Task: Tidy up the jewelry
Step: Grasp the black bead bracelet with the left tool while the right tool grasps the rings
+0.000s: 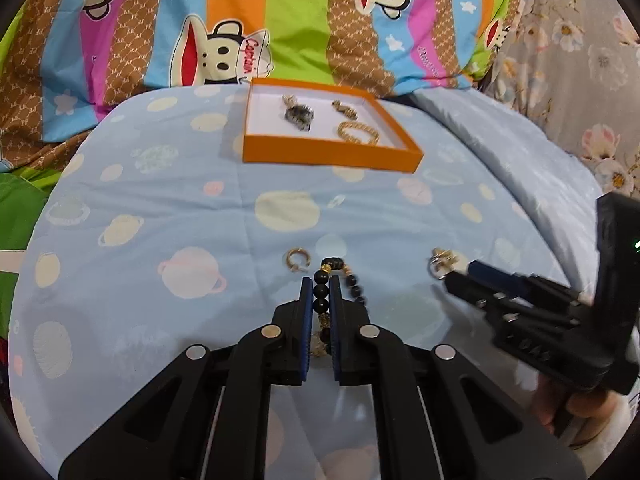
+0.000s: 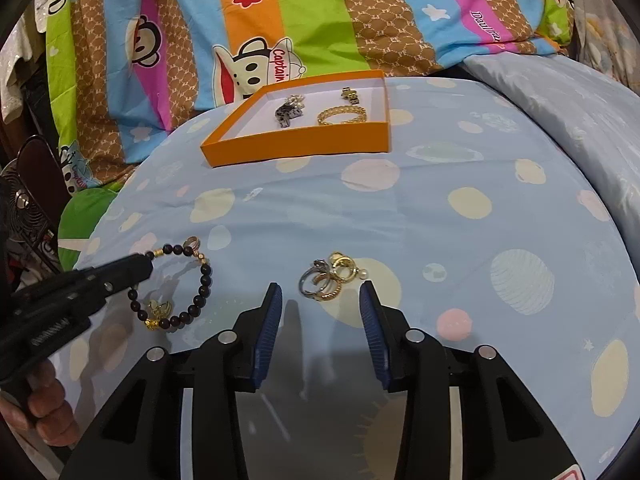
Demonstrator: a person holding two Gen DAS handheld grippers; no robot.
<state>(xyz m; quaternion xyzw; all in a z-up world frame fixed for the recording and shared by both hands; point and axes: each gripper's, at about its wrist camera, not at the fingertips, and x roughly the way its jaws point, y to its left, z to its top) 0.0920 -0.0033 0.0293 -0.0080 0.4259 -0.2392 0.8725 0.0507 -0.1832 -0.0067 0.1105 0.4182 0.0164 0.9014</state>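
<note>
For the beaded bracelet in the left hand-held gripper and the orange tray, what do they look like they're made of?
Beaded bracelet: round dark beads, probably polished stone or wood given the smooth dull sheen, with small gold-coloured metallic spacers; the left hand-held gripper is shut on it.
Orange tray: looks like matte cardboard, with thin straight walls, sharp corners and a plain white inside.
</note>
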